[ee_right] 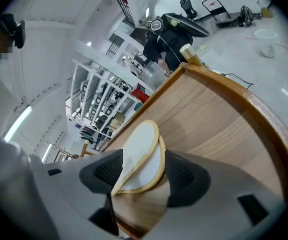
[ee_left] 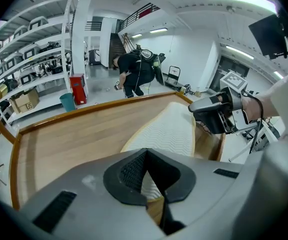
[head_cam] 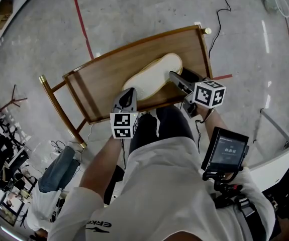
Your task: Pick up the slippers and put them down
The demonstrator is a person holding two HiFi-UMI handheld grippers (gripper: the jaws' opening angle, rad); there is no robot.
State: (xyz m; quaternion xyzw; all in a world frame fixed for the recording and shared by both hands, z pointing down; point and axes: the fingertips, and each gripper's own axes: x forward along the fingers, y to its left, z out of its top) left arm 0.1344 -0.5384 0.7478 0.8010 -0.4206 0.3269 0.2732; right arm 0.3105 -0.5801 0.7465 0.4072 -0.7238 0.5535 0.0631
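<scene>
Resting slippers (head_cam: 154, 74) on wooden table (head_cam: 106, 74), left claw (head_cam: 129, 91) pinching them, right claw (head_cam: 174, 76) wide around them.

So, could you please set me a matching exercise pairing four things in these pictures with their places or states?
Things:
1. pale flat slippers with tan edging
2. right gripper
3. black handheld screen
4. red floor line

Places or states:
A. open, with the slippers between its jaws
B. lying on the brown wooden table
C. on the grey concrete floor, beyond the table
D. lit, close beside the person's white shirt

Pairs: 1-B, 2-A, 3-D, 4-C.
</scene>
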